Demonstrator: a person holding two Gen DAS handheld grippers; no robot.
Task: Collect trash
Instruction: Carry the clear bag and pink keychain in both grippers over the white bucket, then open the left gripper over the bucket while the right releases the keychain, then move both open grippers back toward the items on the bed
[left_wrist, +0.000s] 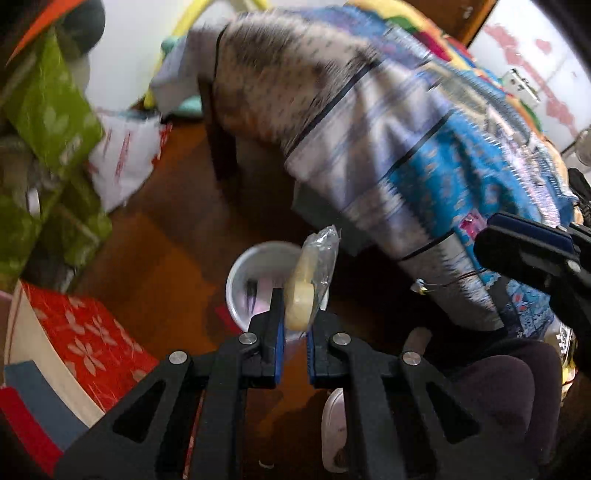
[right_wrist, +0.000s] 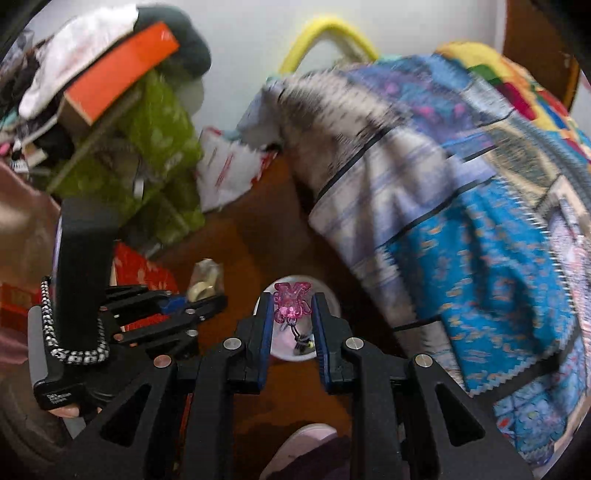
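Note:
My left gripper (left_wrist: 300, 302) is shut on a pale yellow tape roll in a clear wrapper (left_wrist: 308, 284), held just above a small white bin (left_wrist: 258, 284) on the brown floor. My right gripper (right_wrist: 292, 302) is shut on a pink translucent bear charm (right_wrist: 291, 301) with a dark cord hanging below it, held over the same white bin (right_wrist: 330, 299). The left gripper (right_wrist: 199, 299) with the wrapped tape roll (right_wrist: 205, 284) shows at the left of the right wrist view. The right gripper's body (left_wrist: 532, 258) shows at the right edge of the left wrist view.
A patterned blue and grey blanket (left_wrist: 388, 129) hangs over the bed on the right. Green bags (left_wrist: 48, 110), a white plastic bag (left_wrist: 125, 158) and a red floral box (left_wrist: 85, 339) crowd the left. A slippered foot (left_wrist: 334, 432) stands below the grippers.

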